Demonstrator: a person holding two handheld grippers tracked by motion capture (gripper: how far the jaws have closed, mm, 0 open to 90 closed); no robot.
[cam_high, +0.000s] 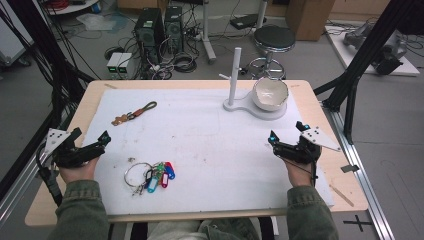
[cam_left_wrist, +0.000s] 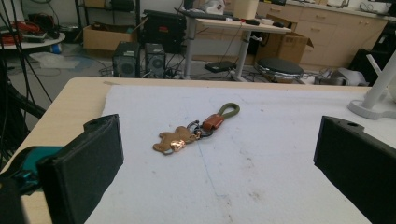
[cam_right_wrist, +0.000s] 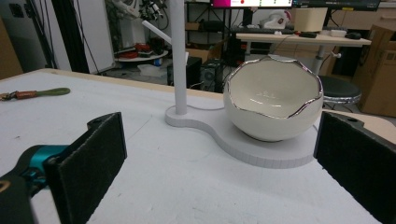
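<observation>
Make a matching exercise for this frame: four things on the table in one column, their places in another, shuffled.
Things:
1. bear keychain
2. key bunch with coloured tags
3. white bowl
4. white post

Places:
A. on the round end of the white stand, far right
B. near the table's front edge, by the left gripper
C. upright on the stand, left of the bowl
D. far left part of the white mat

Pairs: 1-D, 2-B, 3-A, 4-C

wooden table (cam_high: 320, 107) under white mat (cam_high: 210, 145)
</observation>
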